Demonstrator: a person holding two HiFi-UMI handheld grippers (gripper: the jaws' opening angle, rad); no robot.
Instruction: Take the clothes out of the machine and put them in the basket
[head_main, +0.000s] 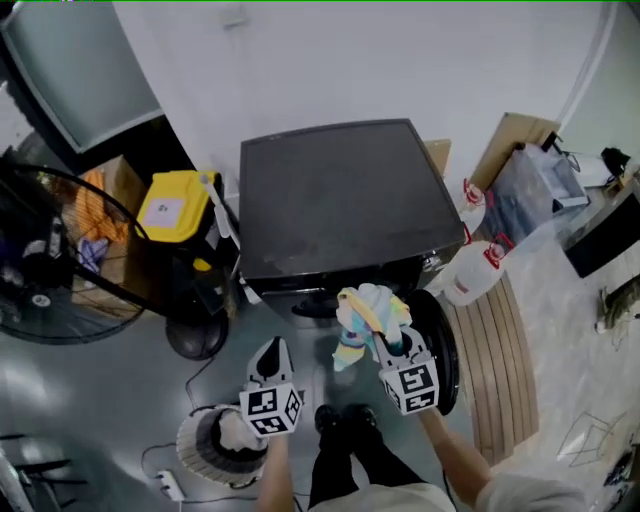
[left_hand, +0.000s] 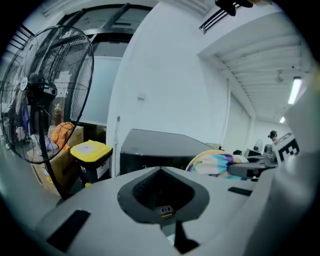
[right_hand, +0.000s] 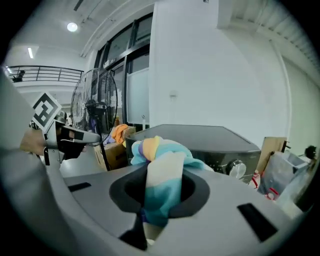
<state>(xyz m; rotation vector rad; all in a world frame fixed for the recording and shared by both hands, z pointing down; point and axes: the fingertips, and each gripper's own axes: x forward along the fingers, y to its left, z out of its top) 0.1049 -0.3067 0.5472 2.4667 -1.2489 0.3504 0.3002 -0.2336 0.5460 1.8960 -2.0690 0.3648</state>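
The right tool (head_main: 386, 346) is clamped on a bunched, striped cloth (head_main: 368, 310), clear of the machine (head_main: 340, 200). The left tool (head_main: 271, 356) is closed on nothing. The basket (head_main: 192, 440) lies at 8 o'clock from the cloth, beneath the left tool, so the carry probably goes that way and down.

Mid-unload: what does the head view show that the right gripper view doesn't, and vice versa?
Head view only: the white basket on the floor below the left gripper, and the yellow-lidded bin. Right gripper view only: the machine's front knob. Both: the right gripper shut on the striped garment, the dark washing machine, the fan and the left gripper.
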